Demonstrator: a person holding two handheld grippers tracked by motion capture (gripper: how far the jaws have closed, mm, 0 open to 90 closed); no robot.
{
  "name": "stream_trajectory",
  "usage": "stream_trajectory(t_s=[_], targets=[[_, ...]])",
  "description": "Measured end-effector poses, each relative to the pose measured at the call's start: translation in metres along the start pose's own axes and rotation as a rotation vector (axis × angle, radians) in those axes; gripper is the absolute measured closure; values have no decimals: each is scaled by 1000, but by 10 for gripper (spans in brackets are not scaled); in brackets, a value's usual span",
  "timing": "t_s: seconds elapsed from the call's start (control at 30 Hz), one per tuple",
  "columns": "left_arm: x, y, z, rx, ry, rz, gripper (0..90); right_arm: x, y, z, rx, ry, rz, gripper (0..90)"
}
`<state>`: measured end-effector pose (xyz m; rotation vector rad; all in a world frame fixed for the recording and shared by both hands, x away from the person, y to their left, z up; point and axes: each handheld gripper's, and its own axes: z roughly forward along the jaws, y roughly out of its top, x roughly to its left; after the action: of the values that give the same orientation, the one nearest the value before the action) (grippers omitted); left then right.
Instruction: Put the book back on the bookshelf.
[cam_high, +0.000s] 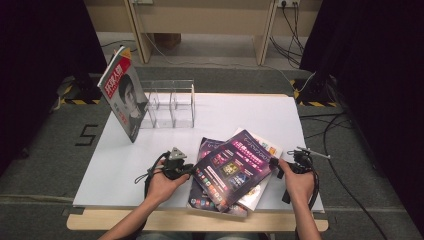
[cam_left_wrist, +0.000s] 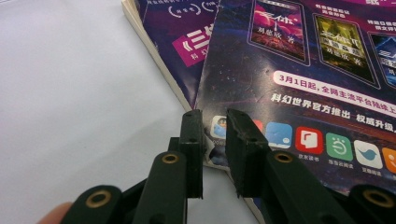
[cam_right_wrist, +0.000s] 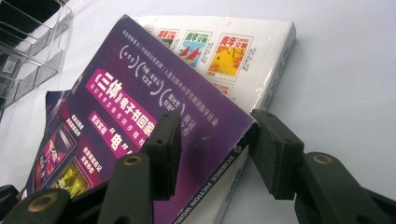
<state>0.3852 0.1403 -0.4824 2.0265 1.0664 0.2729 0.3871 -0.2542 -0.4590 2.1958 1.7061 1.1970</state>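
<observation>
A purple magazine (cam_high: 232, 167) lies on top of a loose stack at the front of the white board (cam_high: 240, 112). My left gripper (cam_high: 189, 169) is at its left corner. In the left gripper view the jaws (cam_left_wrist: 215, 116) stand narrowly apart, pinching the corner of the purple magazine (cam_left_wrist: 303, 70). My right gripper (cam_high: 275, 165) is at the magazine's right corner. Its jaws (cam_right_wrist: 218, 120) stand wide on either side of the spine corner of the purple magazine (cam_right_wrist: 140, 107), with the left one clear of the cover.
Under the top one lie a second purple magazine (cam_high: 207, 145) and a white-backed magazine (cam_right_wrist: 243, 51). A clear acrylic rack (cam_high: 170, 102) stands at the back left, with a red-and-grey magazine (cam_high: 122, 95) leaning against its left end. Cables trail on the floor to the right.
</observation>
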Motion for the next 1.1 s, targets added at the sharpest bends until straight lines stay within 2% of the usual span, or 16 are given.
stream_trajectory(t_s=[0.17,0.23,0.33,0.67,0.7,0.87,0.9,1.07,1.1], targets=[[0,0,0,0,5,5,757,-2,-2,-2,-5,18,18,547],[-1,0,0,1,6,6,758,-2,-1,-4,-17,41,39,548],[0,0,0,2,4,5,759,-2,0,-4,-37,63,44,548],[-1,0,0,5,7,9,762,3,2,4,-45,26,32,548],[-1,0,0,4,8,10,762,3,3,5,-43,13,12,569],[-1,0,0,5,11,12,764,4,4,5,-42,-8,-3,649],[-1,0,0,6,13,13,764,5,5,4,-53,-7,-9,700],[-1,0,-1,4,14,12,765,11,12,0,-67,19,-15,744],[-1,0,0,-2,14,8,765,14,16,-2,-71,40,-5,759]])
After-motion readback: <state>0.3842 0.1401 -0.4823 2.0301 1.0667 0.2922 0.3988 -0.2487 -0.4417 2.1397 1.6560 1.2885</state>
